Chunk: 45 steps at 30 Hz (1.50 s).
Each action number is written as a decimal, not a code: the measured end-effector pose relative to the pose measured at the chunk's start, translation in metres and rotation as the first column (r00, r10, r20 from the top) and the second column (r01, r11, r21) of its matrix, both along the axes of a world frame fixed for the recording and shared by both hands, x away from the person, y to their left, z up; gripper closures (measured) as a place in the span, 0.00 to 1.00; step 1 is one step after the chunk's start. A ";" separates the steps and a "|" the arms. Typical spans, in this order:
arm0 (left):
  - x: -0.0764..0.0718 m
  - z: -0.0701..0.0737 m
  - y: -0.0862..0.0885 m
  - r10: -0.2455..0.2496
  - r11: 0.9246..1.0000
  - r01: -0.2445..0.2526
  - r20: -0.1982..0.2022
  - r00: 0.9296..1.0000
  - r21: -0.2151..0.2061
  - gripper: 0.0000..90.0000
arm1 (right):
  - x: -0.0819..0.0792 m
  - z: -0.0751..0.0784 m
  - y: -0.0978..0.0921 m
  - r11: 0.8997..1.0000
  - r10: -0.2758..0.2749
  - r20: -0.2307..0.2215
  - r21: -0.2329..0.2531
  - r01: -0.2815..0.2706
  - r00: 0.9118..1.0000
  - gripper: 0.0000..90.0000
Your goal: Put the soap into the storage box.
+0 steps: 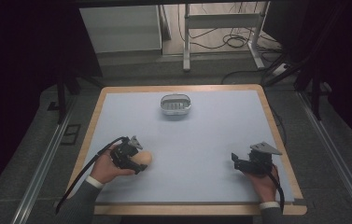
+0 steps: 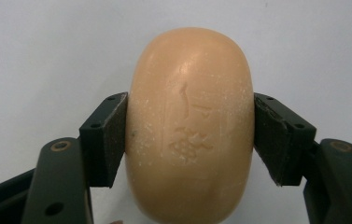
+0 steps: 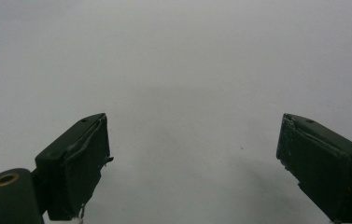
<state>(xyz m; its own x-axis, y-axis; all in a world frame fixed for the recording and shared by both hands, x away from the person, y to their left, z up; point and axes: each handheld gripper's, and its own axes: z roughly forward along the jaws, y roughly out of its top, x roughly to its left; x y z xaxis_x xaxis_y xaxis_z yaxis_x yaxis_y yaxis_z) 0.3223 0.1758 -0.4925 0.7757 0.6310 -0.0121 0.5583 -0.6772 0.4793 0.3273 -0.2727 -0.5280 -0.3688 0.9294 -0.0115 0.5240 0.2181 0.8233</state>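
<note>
A peach-coloured oval bar of soap (image 2: 190,126) with a stamped mark lies on the pale blue table top (image 1: 201,135) at the near left (image 1: 145,158). My left gripper (image 1: 138,161) is shut on it, one black jaw pressed against each long side; the left gripper view puts the gripper (image 2: 190,135) around the bar's middle. My right gripper (image 1: 234,158) rests at the near right, held by a hand. In the right gripper view its jaws (image 3: 192,158) stand wide apart over bare table, nothing between them.
A small oval metal soap dish (image 1: 176,105) with a slotted bottom stands at the far middle of the table. The table has a wooden rim (image 1: 276,135). Beyond it are a metal frame, cables on the floor and dark curtains.
</note>
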 end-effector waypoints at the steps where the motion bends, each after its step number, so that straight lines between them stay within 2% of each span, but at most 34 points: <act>1: 0.001 0.004 -0.001 -0.002 1.000 0.002 0.006 1.000 -0.004 0.36 | 0.000 0.000 0.000 1.000 0.000 0.000 0.001 0.000 1.000 0.11; 10: 0.008 0.014 -0.006 -0.010 1.000 0.010 0.016 1.000 -0.020 0.36 | 0.000 0.000 0.000 1.000 0.000 -0.001 0.004 0.000 1.000 0.11; 23: 0.024 0.027 -0.013 -0.006 0.999 0.007 0.033 0.999 -0.031 0.36 | 0.000 0.000 0.000 1.000 0.000 -0.007 0.003 0.000 1.000 0.11; 36: 0.037 0.037 -0.018 -0.006 0.999 0.007 0.047 0.999 -0.032 0.36 | 0.001 0.000 0.000 1.000 -0.003 -0.009 0.008 0.003 1.000 0.11; 40: 0.042 0.042 -0.019 -0.003 1.000 0.004 0.058 0.998 -0.019 0.36 | 0.001 0.000 -0.001 1.000 -0.002 -0.011 0.008 0.002 1.000 0.11; 45: 0.046 0.045 -0.018 0.001 1.000 0.001 0.060 0.998 -0.030 0.36 | 0.001 0.000 -0.001 1.000 -0.003 -0.011 0.007 0.003 1.000 0.11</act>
<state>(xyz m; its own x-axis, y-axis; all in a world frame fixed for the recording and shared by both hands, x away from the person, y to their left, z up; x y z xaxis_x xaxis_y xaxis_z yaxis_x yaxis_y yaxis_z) 0.3684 0.1575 -0.4471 0.7755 0.6311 0.0161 0.5279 -0.6622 0.5319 0.3286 -0.2734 -0.5283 -0.3658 0.9307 -0.0004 0.5339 0.2102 0.8190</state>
